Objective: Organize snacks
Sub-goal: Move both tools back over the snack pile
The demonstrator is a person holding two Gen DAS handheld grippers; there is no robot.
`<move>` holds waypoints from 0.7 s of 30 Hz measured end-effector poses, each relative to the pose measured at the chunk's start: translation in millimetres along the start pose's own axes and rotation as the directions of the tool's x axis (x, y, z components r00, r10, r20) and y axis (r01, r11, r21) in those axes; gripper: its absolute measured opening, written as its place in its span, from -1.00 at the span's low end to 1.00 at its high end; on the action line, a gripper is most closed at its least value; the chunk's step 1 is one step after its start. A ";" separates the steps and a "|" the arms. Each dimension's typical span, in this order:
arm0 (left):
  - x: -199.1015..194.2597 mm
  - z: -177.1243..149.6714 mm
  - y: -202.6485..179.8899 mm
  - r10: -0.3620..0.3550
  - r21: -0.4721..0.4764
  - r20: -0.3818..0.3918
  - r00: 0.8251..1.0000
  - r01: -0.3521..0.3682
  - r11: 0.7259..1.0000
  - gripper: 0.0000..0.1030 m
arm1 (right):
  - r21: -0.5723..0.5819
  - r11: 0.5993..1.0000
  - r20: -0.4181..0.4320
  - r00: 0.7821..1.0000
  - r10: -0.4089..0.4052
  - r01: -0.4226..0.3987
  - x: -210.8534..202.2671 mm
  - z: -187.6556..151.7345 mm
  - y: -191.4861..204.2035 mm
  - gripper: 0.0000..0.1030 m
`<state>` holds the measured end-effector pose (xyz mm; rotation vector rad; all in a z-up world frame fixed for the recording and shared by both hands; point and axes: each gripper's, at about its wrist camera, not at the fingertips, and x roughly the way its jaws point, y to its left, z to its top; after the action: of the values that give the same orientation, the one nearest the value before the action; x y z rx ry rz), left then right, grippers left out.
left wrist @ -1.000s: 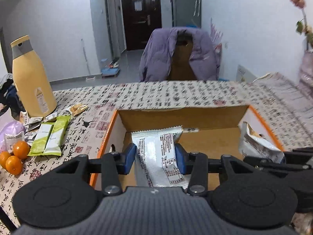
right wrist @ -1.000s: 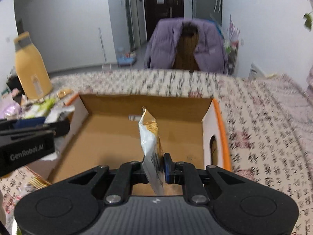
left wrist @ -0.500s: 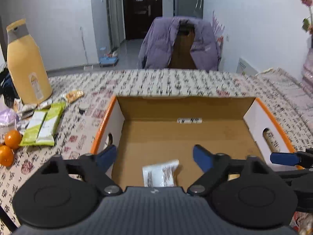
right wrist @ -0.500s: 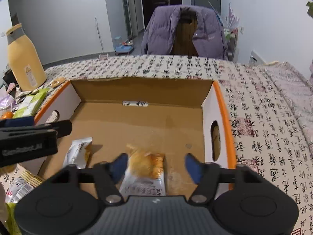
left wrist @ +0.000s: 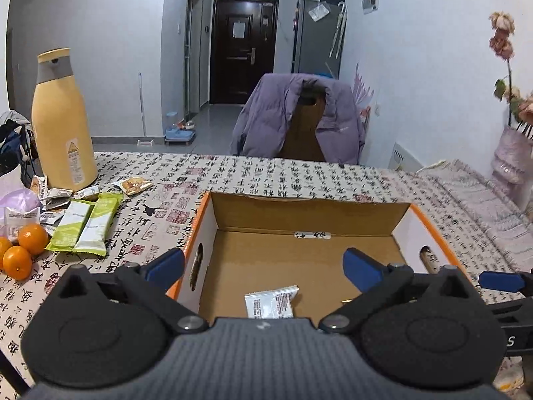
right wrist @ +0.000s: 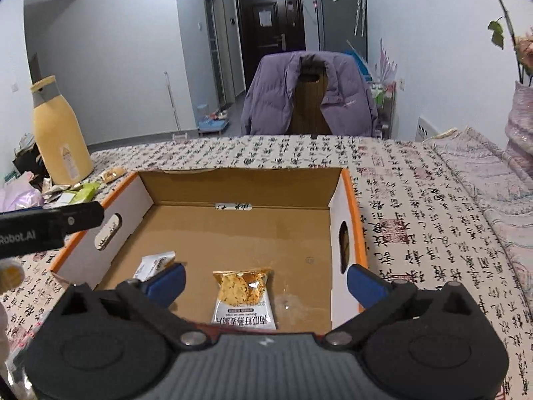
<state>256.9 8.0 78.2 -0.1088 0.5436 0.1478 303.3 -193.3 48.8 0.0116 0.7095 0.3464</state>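
Note:
An open cardboard box (left wrist: pixel 309 213) with orange edges sits on the patterned tablecloth. In the left wrist view a white snack packet (left wrist: pixel 269 305) lies flat on the box floor, near the front. My left gripper (left wrist: pixel 263 266) hangs above it with its jaws opening wide and nothing between them. In the right wrist view a packet with an orange top (right wrist: pixel 245 295) lies on the floor of the box (right wrist: pixel 240 186), and the white packet (right wrist: pixel 155 265) lies to its left. My right gripper (right wrist: pixel 266 283) is above the orange packet, its jaws opening and nothing between them.
Left of the box stand a tall yellow bottle (left wrist: pixel 61 123), two green packets (left wrist: pixel 85 226), several small wrappers (left wrist: pixel 133 185), oranges (left wrist: pixel 23 250) and a purple bag (left wrist: pixel 18 211). A chair draped with a purple jacket (left wrist: pixel 299 120) is behind the table.
Both grippers went from shut on a packet to wide open. The white and orange packets dropped to the box floor. Both grippers drew back from the box.

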 end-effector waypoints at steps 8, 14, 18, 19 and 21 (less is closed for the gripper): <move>-56.3 -17.9 9.7 -0.061 -0.015 0.097 0.993 0.062 0.998 1.00 | -0.015 0.999 0.120 0.992 0.030 -0.028 -59.4 -26.6 -1.3 1.00; -90.4 -41.1 12.0 -0.092 0.008 0.148 0.985 0.092 0.996 1.00 | -0.034 0.999 0.188 0.982 0.031 -0.025 -98.2 -51.5 -0.4 1.00; -107.3 -60.1 13.9 -0.110 0.023 0.165 0.980 0.108 0.994 1.00 | -0.045 0.999 0.217 0.975 0.034 -0.025 -116.7 -66.7 0.4 1.00; -110.6 -64.5 14.6 -0.113 0.025 0.169 0.979 0.111 0.994 1.00 | -0.047 0.999 0.224 0.974 0.033 -0.023 -120.7 -71.1 0.7 1.00; -117.3 -73.2 17.0 -0.122 0.026 0.174 0.977 0.120 0.992 1.00 | -0.046 0.999 0.232 0.972 0.036 -0.026 -126.9 -78.8 2.1 1.00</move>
<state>117.8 1.3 76.1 -0.1126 0.3615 0.0338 162.9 -239.7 69.8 0.0223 0.4699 0.3831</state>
